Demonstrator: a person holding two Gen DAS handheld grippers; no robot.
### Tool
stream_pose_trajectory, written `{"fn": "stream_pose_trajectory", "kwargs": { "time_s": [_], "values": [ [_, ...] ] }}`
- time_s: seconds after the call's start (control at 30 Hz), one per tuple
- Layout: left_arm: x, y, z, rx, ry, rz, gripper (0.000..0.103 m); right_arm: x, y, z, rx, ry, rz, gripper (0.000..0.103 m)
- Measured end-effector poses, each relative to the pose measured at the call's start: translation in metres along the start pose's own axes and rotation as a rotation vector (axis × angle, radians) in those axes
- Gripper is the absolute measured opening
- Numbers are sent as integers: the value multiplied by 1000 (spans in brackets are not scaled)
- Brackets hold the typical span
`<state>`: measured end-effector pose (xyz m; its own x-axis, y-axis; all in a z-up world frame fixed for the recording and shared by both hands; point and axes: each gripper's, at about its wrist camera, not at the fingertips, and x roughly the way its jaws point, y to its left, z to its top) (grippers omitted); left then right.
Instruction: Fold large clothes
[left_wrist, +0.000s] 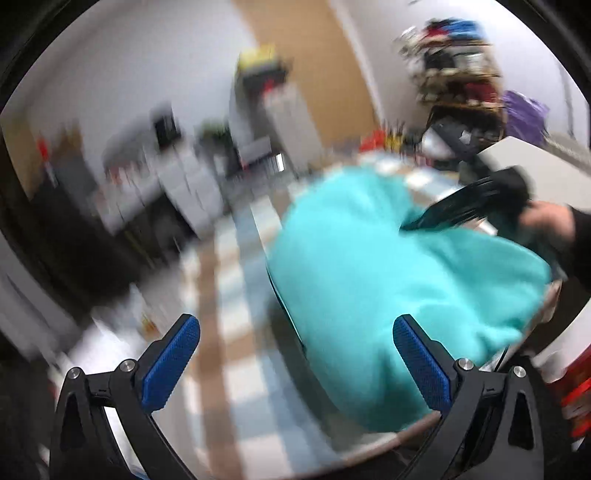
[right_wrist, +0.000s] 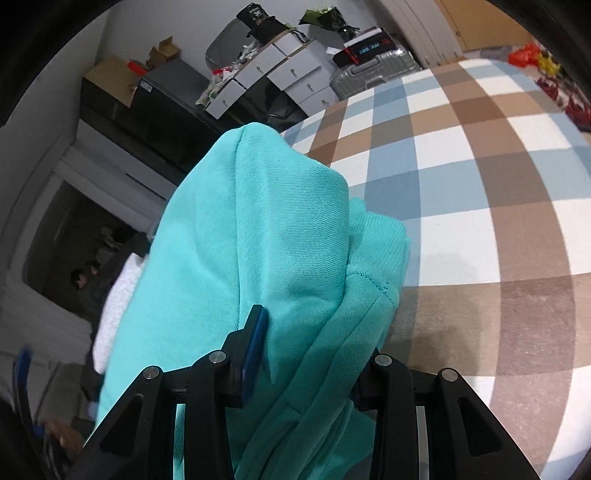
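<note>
A turquoise sweatshirt (right_wrist: 258, 229) lies bunched on a bed-like surface under a blue, brown and white checked cloth (right_wrist: 480, 177). My right gripper (right_wrist: 310, 362) is shut on a thick fold of it. One blue pad (right_wrist: 255, 354) presses the fabric, and the other finger is buried under cloth. In the blurred left wrist view the same sweatshirt (left_wrist: 388, 266) fills the middle right. My left gripper (left_wrist: 295, 354) stands wide open in front of it with nothing between its pads. The right gripper (left_wrist: 443, 210) and the hand (left_wrist: 546, 221) that holds it reach into the garment from the right.
A white cloth (right_wrist: 114, 302) lies under the sweatshirt's left side. White drawer boxes (right_wrist: 288, 74) and a silver suitcase (right_wrist: 373, 66) stand beyond the far edge. Red and yellow items (right_wrist: 528, 55) sit at the far right corner. A cluttered shelf (left_wrist: 458, 66) stands behind.
</note>
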<state>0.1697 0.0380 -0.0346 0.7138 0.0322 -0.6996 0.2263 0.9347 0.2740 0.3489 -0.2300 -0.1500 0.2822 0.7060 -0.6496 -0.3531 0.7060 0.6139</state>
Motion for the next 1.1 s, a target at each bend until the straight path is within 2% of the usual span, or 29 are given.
{"fn": "stream_pose_trajectory", "kwargs": {
  "time_s": [0.03, 0.1, 0.17, 0.23, 0.27, 0.33, 0.37, 0.47, 0.53, 0.6, 0.67, 0.77, 0.83, 0.9, 0.97, 1.0, 1.07, 1.1],
  "values": [
    [12, 8, 2, -69, 48, -84, 102, -2, 1, -2, 0, -3, -7, 36],
    [24, 12, 3, -175, 137, -202, 102, -4, 2, -4, 4, -3, -26, 37],
    [15, 7, 7, -258, 147, -350, 102, -8, 9, -7, -37, -4, -70, 37],
    [12, -4, 4, -267, 155, -414, 102, -9, 12, -7, -64, 2, -99, 37],
    [18, -10, 5, -260, 198, -442, 102, -9, 13, -7, -68, 5, -110, 37],
    [36, -24, 1, -283, 290, -468, 102, -12, 14, -8, -68, 9, -124, 37],
    [37, -28, -5, -314, 300, -477, 102, -13, 14, -8, -68, 9, -128, 37],
    [37, -35, -12, -326, 308, -486, 102, -21, 18, -7, -80, 17, -166, 38],
    [30, -45, -14, -299, 298, -467, 102, -38, 30, -4, -140, 27, -217, 38],
    [31, -45, -17, -302, 289, -459, 102, -60, 45, -2, -211, -2, -290, 41],
    [29, -48, -15, -304, 280, -456, 102, -87, 69, -1, -294, -48, -399, 43],
    [41, -47, -24, -304, 273, -445, 102, -115, 99, 2, -336, -111, -406, 45],
    [48, -44, -27, -310, 266, -447, 102, -123, 119, 4, -347, -133, -324, 51],
    [56, -40, -30, -315, 263, -456, 102, -107, 128, 3, -334, -65, -293, 52],
    [64, -35, -30, -322, 263, -469, 102, -72, 130, -2, -314, 83, -296, 51],
    [75, -29, -30, -326, 264, -476, 102, -54, 129, -5, -316, 150, -321, 45],
    [78, -25, -30, -319, 262, -497, 102, -21, 121, -16, -344, 257, -439, 34],
    [75, -24, -29, -304, 259, -514, 102, -6, 115, -21, -350, 285, -463, 34]
  ]
}}
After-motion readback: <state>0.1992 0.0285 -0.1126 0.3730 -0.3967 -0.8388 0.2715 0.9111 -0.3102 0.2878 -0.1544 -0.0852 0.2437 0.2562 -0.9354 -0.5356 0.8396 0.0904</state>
